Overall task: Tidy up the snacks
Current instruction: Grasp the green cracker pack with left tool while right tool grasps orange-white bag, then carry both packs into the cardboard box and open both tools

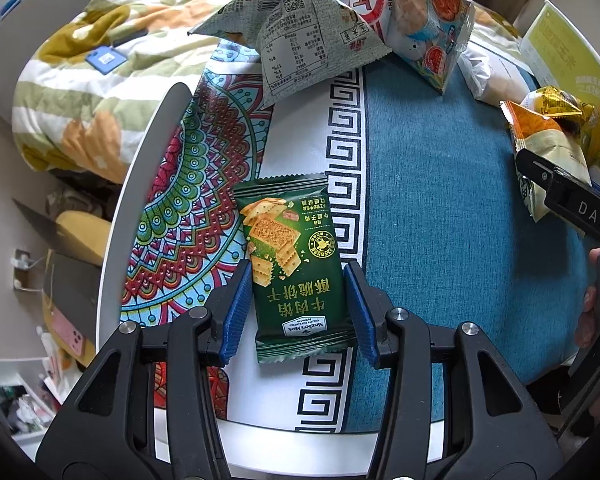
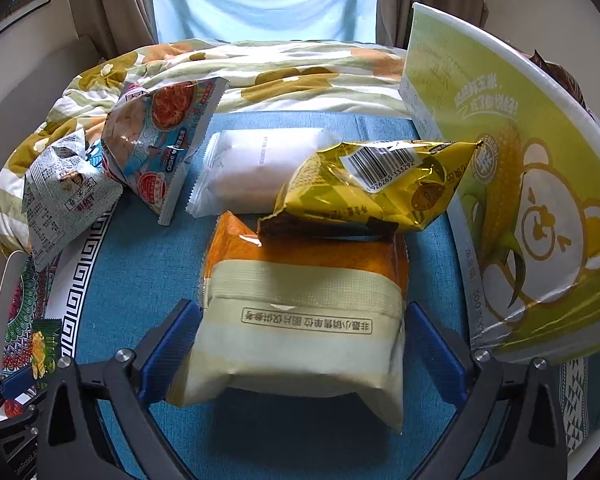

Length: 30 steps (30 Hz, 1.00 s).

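Two packets (image 2: 172, 148) (image 2: 66, 196) behind, box (image 2: 520, 184) beside

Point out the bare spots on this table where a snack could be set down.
Most room is the blue cloth between the green cracker packet and the orange-and-cream packet. The far edge is crowded: grey packet, shrimp chips bag, white packet, yellow foil bag, corn box.
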Each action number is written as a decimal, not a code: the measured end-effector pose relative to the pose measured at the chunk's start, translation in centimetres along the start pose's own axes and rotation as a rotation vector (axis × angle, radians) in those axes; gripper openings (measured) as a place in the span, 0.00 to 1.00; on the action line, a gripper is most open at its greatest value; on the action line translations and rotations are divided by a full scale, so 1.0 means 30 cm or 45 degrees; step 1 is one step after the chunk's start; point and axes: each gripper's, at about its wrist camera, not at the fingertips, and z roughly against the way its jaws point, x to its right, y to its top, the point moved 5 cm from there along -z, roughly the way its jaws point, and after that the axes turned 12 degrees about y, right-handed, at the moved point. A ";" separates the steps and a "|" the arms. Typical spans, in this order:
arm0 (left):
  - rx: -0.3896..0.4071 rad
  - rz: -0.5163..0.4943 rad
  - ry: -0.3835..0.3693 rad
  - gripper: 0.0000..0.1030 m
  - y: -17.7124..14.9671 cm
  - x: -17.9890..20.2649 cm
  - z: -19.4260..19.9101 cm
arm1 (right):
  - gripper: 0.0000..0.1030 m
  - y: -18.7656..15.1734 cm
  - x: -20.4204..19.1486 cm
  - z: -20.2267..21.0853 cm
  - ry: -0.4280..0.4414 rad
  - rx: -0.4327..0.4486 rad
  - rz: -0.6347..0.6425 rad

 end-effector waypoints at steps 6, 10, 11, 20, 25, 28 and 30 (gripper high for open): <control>-0.001 0.011 0.001 0.41 0.004 0.002 -0.002 | 0.96 -0.004 0.000 -0.001 0.023 0.011 0.020; -0.003 0.019 -0.007 0.41 0.001 -0.002 -0.001 | 0.84 -0.028 0.007 -0.016 0.094 -0.021 -0.005; -0.005 0.023 -0.010 0.41 0.000 -0.002 0.000 | 0.81 -0.029 0.006 -0.014 0.101 -0.021 -0.013; 0.007 0.050 -0.026 0.41 -0.014 -0.040 0.039 | 0.73 -0.060 -0.024 0.041 0.165 -0.018 -0.006; 0.059 0.058 -0.041 0.41 -0.007 -0.072 0.119 | 0.73 -0.086 -0.067 0.089 0.200 -0.015 0.000; 0.112 0.051 -0.072 0.41 0.006 -0.085 0.195 | 0.73 -0.083 -0.091 0.136 0.218 0.007 0.011; 0.147 0.041 -0.089 0.41 0.022 -0.085 0.251 | 0.73 -0.077 -0.108 0.177 0.230 0.030 0.013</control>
